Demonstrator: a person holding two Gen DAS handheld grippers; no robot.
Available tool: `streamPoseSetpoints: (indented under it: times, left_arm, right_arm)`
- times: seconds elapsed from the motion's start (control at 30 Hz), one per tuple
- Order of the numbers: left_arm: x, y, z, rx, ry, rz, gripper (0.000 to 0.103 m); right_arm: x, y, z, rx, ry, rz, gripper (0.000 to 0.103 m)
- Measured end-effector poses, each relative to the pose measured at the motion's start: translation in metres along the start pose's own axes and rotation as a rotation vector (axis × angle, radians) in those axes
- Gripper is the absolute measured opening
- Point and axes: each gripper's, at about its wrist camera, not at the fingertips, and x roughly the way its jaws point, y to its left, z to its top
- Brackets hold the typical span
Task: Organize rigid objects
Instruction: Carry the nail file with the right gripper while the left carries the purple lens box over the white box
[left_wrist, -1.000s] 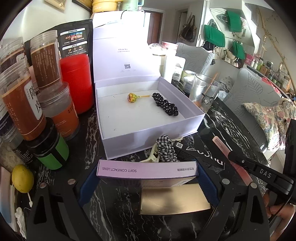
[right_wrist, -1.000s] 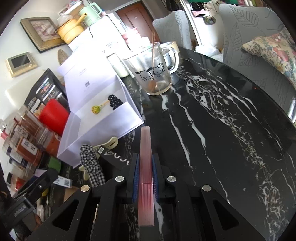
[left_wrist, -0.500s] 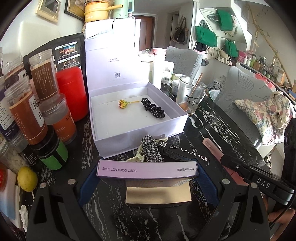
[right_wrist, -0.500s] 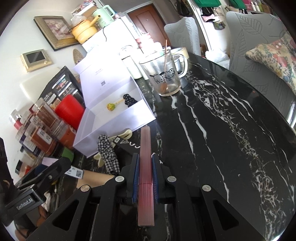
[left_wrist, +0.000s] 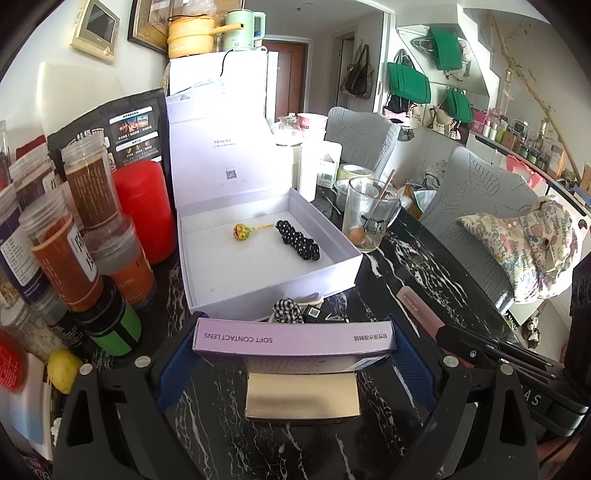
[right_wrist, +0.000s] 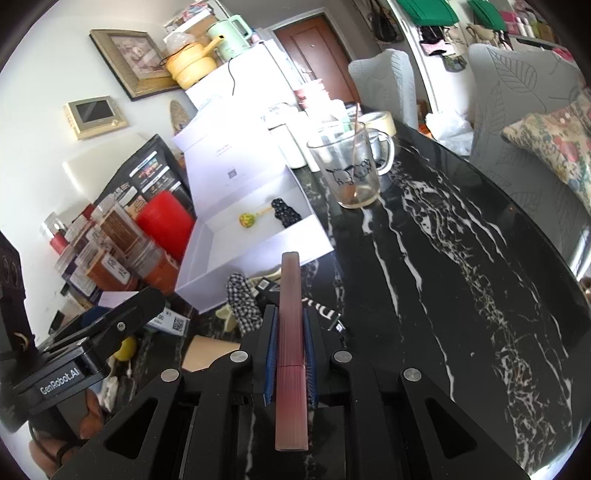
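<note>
Both grippers have lifted since a second ago: the white box (left_wrist: 258, 258) sat higher and larger in the left view, now it sits lower-centre with more of the room showing above it. Loads unchanged.

The left gripper (left_wrist: 295, 345) stands wide, clamped on the lens box (left_wrist: 295, 338), held crosswise at lower centre, clear of the table (left_wrist: 424, 266). The right gripper (right_wrist: 289, 354) is nearly closed, pinching the pink case (right_wrist: 290, 332) lengthwise at bottom centre, its tip pointing at the white box's near wall.

My read: both items are picked and in carry; drop into the white box comes next.

The white box is open, lid up, holding a lollipop (left_wrist: 243, 231) and a black scrunchie (left_wrist: 297, 240). A checked clip (left_wrist: 288, 310) lies on the table just in front of it, still out.

Left view only: the lens box print, a tan card (left_wrist: 303, 397) under it, and the right gripper from the side at lower right. Right view only: the pads on the pink case, the open table on the right, the left gripper's outside at lower left, and the mug (right_wrist: 349, 173) handle.
</note>
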Motion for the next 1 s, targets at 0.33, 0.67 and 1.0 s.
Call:
streamPoseSetpoints:
  times: [0.33,0.67,1.0]
  left_arm:
    - [-0.009,0.011,0.027,-0.009,-0.035,0.017,0.096]
    - [-0.004,0.024,0.056,-0.008,-0.049,0.021,0.096]
    - [0.010,0.030,0.087,0.015,-0.067,0.030,0.096]
  right_arm:
    - [-0.008,0.024,0.026,-0.058,-0.028,0.018,0.014]
    - [0.003,0.045,0.053,-0.100,-0.040,0.044,0.014]
    - [0.024,0.054,0.082,-0.123,-0.043,0.047,0.014]
